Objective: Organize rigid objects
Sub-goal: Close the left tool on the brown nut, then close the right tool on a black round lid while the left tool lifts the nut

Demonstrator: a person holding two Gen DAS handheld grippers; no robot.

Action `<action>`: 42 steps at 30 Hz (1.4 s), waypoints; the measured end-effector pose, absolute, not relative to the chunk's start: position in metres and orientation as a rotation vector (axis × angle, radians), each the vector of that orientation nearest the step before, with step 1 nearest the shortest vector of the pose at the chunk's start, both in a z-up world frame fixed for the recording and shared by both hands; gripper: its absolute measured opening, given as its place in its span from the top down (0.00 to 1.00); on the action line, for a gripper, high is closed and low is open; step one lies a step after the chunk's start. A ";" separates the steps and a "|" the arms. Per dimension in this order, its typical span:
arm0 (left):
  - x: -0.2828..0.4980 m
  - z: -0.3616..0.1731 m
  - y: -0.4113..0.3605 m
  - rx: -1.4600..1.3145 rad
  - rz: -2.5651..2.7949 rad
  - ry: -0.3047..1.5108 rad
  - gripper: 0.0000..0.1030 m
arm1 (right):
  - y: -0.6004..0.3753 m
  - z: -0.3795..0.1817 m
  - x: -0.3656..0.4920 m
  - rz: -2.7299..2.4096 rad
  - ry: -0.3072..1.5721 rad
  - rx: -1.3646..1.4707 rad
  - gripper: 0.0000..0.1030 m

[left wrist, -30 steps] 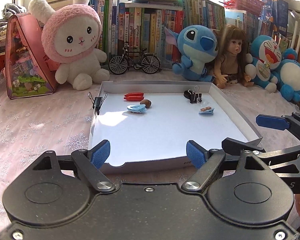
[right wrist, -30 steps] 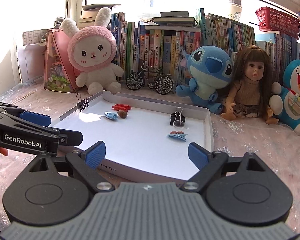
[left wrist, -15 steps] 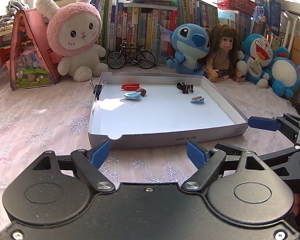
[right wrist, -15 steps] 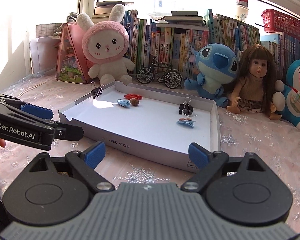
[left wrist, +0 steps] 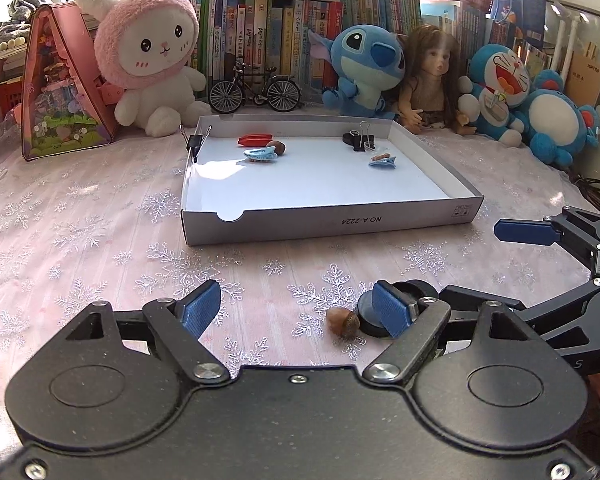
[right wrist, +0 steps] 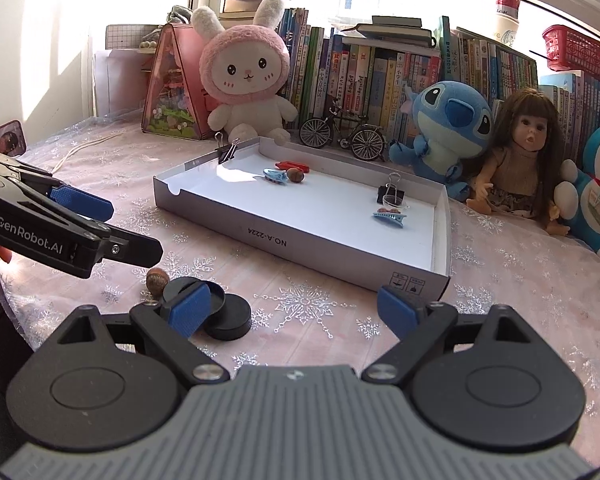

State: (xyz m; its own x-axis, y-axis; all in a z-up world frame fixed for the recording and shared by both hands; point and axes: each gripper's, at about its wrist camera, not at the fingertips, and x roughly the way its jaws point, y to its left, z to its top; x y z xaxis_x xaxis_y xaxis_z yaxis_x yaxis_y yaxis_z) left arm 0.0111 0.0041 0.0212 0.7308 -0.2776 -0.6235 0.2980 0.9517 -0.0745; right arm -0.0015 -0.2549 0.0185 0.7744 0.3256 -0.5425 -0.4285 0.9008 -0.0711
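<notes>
Acorn (left wrist: 343, 322) on the tablecloth (left wrist: 100, 240), just beside the two black discs (right wrist: 224, 312), all near my side of the white tray (left wrist: 328, 220). My left gripper (left wrist: 296, 310) gapes wide over them, gripping nothing. My right gripper (right wrist: 296, 312) is spread wide too, empty.

tray (right wrist: 300, 236): "NO.A-2224" (upside down) | left tool (right wrist: 82, 216): "GenRobot.AI"

matt cardboard tray (left wrist: 340, 222) — fluffy plush rabbit (left wrist: 148, 52)
</notes>
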 end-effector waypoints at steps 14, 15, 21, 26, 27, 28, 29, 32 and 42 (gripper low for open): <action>0.008 0.010 -0.001 0.021 -0.350 0.734 0.52 | -0.242 0.009 -0.009 0.479 0.585 -0.223 0.13; 0.009 0.009 -0.001 0.019 -0.347 0.734 0.54 | -0.241 0.008 -0.009 0.480 0.590 -0.222 0.14; 0.011 0.005 -0.009 0.031 -0.366 0.724 0.67 | -0.238 0.005 -0.013 0.490 0.600 -0.238 0.17; 0.014 0.003 -0.014 0.031 -0.357 0.720 0.79 | -0.236 0.008 -0.010 0.493 0.600 -0.226 0.22; 0.014 0.003 -0.013 0.024 -0.357 0.723 0.80 | -0.235 0.008 -0.009 0.494 0.599 -0.223 0.22; 0.015 0.003 -0.013 0.018 -0.355 0.723 0.80 | -0.235 0.008 -0.009 0.495 0.598 -0.220 0.23; 0.015 0.003 -0.013 0.017 -0.354 0.722 0.80 | -0.234 0.009 -0.008 0.498 0.598 -0.219 0.24; 0.016 0.004 -0.012 0.016 -0.347 0.718 0.80 | -0.232 0.009 -0.006 0.502 0.595 -0.213 0.29; 0.021 0.006 -0.004 0.001 -0.316 0.718 0.80 | -0.222 0.008 -0.002 0.511 0.576 -0.186 0.40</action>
